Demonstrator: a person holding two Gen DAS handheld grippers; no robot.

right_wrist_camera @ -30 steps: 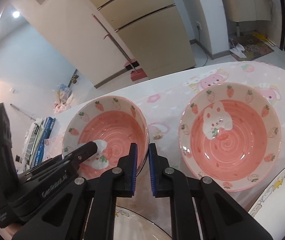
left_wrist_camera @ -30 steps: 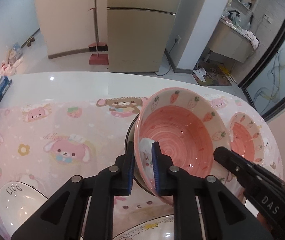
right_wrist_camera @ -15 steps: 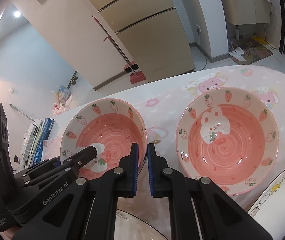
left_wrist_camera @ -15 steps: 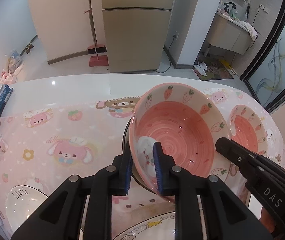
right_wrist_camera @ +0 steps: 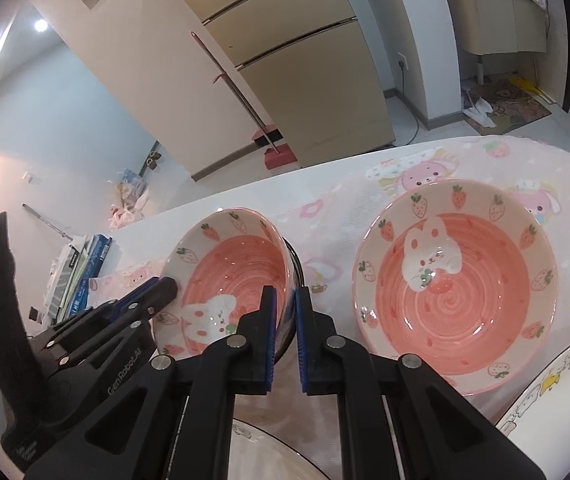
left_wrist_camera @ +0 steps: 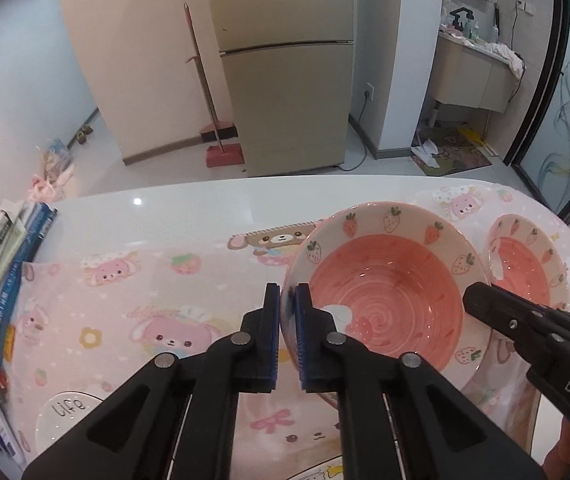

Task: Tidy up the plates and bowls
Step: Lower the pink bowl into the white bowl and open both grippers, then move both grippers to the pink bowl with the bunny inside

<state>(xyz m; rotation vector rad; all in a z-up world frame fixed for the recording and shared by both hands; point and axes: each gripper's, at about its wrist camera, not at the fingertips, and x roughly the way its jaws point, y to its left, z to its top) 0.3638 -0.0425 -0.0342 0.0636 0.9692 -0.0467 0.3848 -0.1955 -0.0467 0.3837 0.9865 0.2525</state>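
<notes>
Left tongs [left_wrist_camera: 288,332], angled steeply down, clamp the strawberry bowl's [left_wrist_camera: 385,296] near rim; right tongs [right_wrist_camera: 285,332], closed and empty, hover just right of it.

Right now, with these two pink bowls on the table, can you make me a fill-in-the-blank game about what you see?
1. The left pink bowl and the right pink bowl both have little ___ painted round their rims.
2. The white animal painted inside each bowl is a ___.
3. The broom stands on the floor right beside the tall ___.

Missing words: strawberries; rabbit; fridge
</notes>
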